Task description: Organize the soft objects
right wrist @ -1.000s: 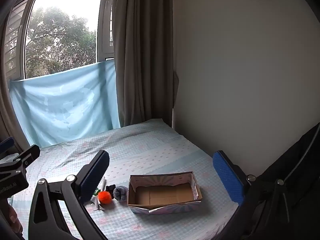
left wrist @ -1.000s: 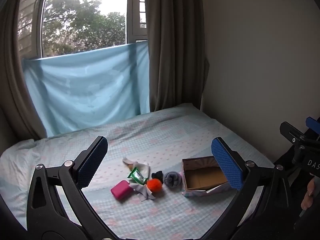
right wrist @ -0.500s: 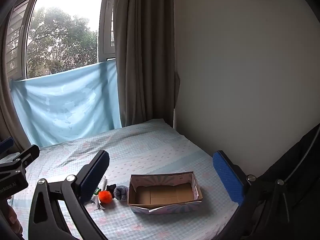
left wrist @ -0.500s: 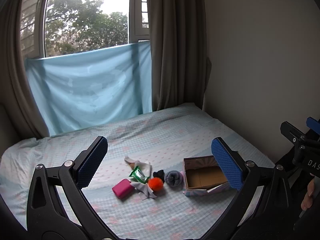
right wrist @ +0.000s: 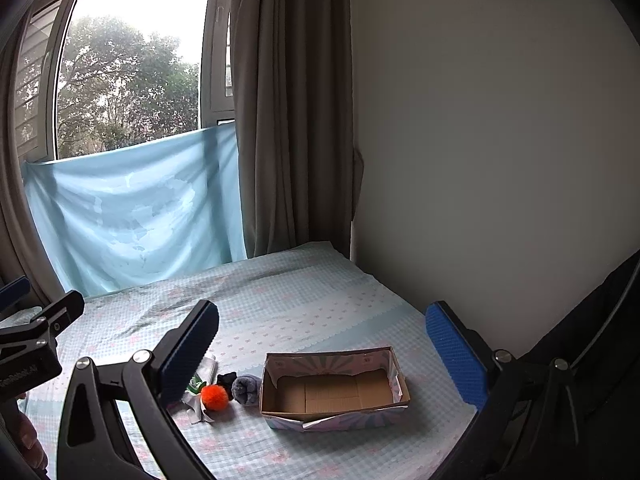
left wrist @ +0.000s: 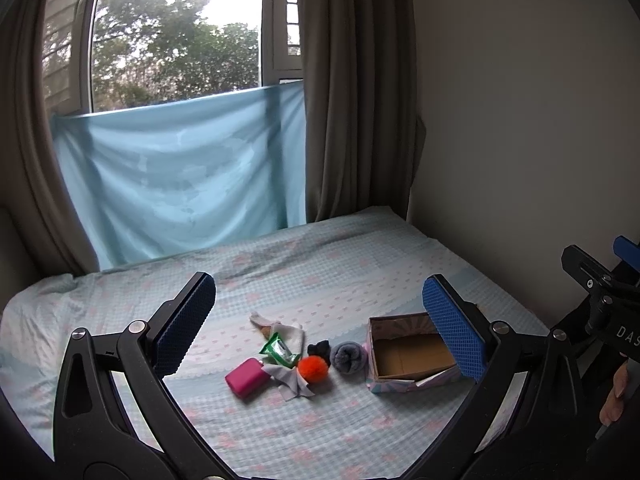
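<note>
On the bed lies a small heap: a pink pouch [left wrist: 247, 378], a green packet [left wrist: 279, 350], a white cloth [left wrist: 289, 376], an orange pom-pom [left wrist: 313, 368] [right wrist: 214, 397], a black sock [left wrist: 319, 349] [right wrist: 226, 379] and a rolled grey sock [left wrist: 349, 356] [right wrist: 246, 389]. An open cardboard box [left wrist: 412, 356] [right wrist: 334, 390] sits right of them, with nothing inside. My left gripper [left wrist: 320, 326] is open, held well back above the heap. My right gripper [right wrist: 322, 350] is open too, well short of the box.
The bed [left wrist: 320, 264] has a pale blue checked sheet. A wall [right wrist: 500, 140] borders its right side; a curtain [left wrist: 356, 92] and a hung blue cloth [left wrist: 180, 172] stand behind. A hand [left wrist: 616, 388] holds the other gripper at the right edge.
Both cameras drifted slightly; the heap and box shifted a little in view. Nothing on the bed has moved, and both grippers stay open.
</note>
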